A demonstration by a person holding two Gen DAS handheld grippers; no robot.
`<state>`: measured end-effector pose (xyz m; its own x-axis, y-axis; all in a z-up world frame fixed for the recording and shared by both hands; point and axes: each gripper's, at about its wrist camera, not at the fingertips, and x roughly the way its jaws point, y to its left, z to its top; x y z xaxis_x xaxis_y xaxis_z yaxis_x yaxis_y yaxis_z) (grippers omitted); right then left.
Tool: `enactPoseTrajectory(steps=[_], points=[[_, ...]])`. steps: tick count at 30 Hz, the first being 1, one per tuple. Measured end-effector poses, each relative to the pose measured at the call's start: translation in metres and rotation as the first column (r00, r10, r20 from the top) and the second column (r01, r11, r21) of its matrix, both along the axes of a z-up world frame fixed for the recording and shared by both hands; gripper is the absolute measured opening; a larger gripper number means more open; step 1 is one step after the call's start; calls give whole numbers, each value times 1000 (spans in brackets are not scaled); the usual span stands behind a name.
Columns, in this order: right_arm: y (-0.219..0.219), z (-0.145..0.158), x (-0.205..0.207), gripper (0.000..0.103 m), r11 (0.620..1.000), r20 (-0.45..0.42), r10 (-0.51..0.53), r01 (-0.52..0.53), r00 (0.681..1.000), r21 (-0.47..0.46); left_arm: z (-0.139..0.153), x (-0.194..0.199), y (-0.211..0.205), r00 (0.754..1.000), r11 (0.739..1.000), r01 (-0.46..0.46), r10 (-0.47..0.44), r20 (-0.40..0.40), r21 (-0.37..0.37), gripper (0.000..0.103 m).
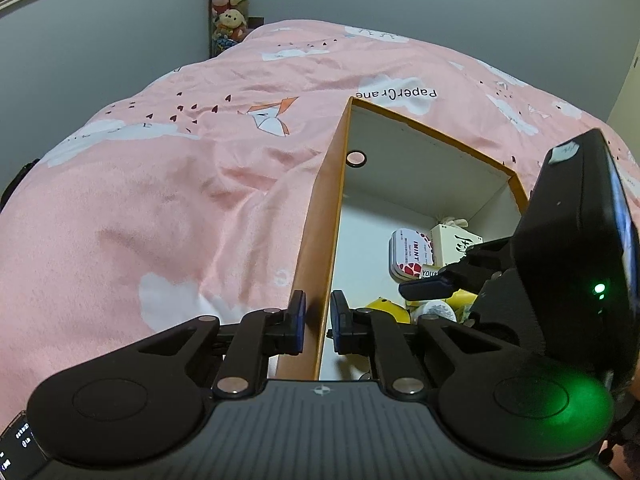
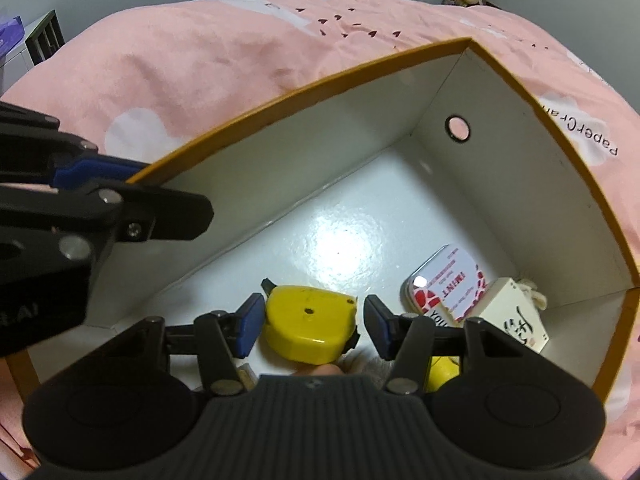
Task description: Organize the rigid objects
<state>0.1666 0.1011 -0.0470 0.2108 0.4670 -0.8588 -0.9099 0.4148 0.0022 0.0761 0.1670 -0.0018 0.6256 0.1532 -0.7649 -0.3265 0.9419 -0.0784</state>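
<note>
- The orange cardboard box (image 2: 568,148) with a white inside is sitting on a pink quilt (image 1: 160,184) printed with clouds, hearts and the words "PaperCrane"; in the right wrist view it is filling the middle of the frame, one corner pointing to the upper right.
- The right gripper (image 2: 314,322) is reaching down inside the box at the lower centre of its own view — its blue-padded fingers (image 2: 250,326) are standing apart on either side of a yellow tape measure (image 2: 308,328), with a small gap showing at each pad, so they are not pressing on it.
- The tape measure is lying flat on the box floor, its long axis running left to right across the frame and its dark tab end pointing toward the upper left.
- To the right of it, a white and red IMINT mint tin (image 2: 448,286) is lying flat, its long axis running from lower left to upper right, and just beside that a small cream carton with black brush lettering (image 2: 516,320) is sitting near the box's right-hand wall.
- The left gripper (image 1: 318,326) is at the lower centre of its view, its fingers straddling the box's near wall (image 1: 320,248) — one pad outside, one inside; whether the pads are pressing on the cardboard I cannot tell.
- A strip of plush toys (image 1: 230,0) is showing at the top centre of the left wrist view, against the grey wall.
</note>
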Motion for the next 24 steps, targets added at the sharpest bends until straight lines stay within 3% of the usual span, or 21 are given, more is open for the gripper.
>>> enactPoseTrajectory(steps=[6,10,19,24], points=[[-10,13,-2,65,1000,24,-19,18,1000,23,0,0,-1,1000,1000,2,-2,-3,9,14],[-22,32,-10,79,998,87,-56,52,995,45,2,-2,-3,1000,1000,-6,6,8,16,14],[-71,82,-22,87,978,193,-183,159,964,132,31,-23,-23,986,999,16,-24,165,48,14],[-115,108,-34,92,933,211,-328,280,921,228,50,-32,-51,963,992,79,-100,249,93,14]])
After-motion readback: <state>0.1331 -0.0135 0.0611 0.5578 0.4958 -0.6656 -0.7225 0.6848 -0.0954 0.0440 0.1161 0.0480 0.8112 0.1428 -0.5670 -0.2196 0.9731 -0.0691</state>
